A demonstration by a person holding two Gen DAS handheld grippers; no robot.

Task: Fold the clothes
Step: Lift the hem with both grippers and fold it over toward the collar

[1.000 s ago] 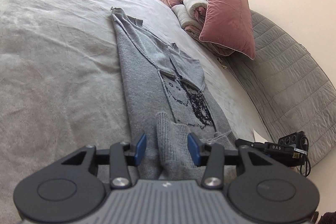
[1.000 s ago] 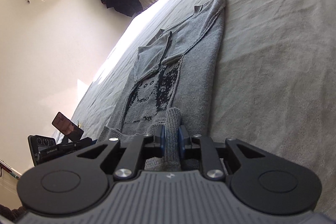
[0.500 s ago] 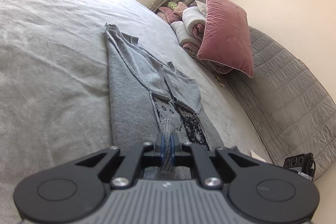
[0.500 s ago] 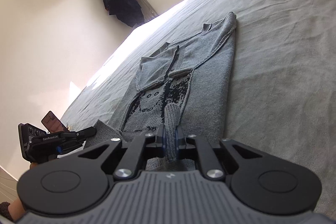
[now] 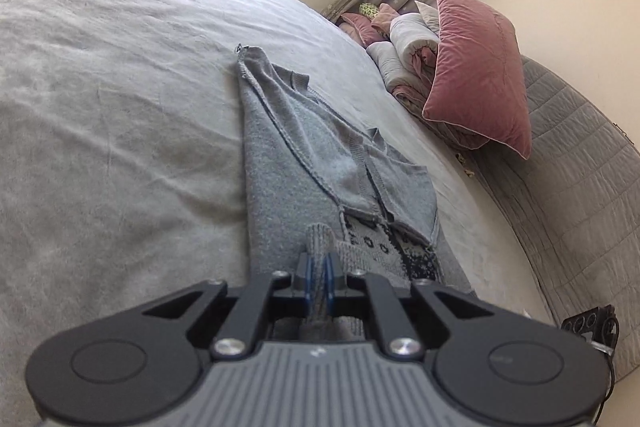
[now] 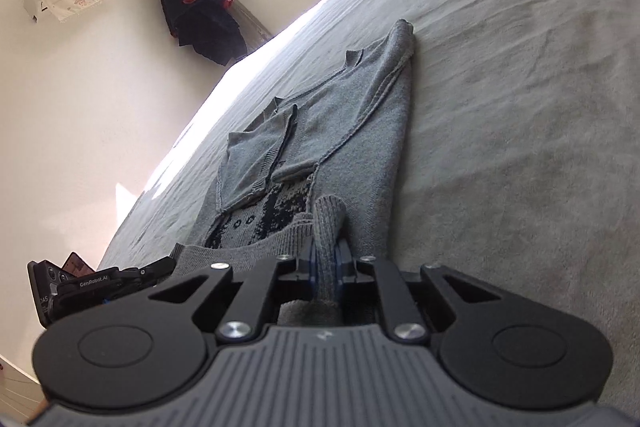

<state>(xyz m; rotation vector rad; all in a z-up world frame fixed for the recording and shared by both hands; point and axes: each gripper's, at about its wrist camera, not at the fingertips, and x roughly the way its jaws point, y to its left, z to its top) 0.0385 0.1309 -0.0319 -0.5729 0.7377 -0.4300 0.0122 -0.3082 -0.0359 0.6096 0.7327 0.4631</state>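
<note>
On bed (image 5: pixel 100 115), knit sweater (image 5: pixel 280 155), ribbed hem (image 6: pixel 326 227) pinched

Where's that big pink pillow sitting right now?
In the left wrist view the pink pillow stands at the upper right, propped against rolled bedding between the grey bedspread and the quilted headboard.

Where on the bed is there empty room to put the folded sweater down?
Bare bedspread lies on the window side of the sweater, and more on its other side. By the pink pillow and rolled blankets it is crowded.
</note>
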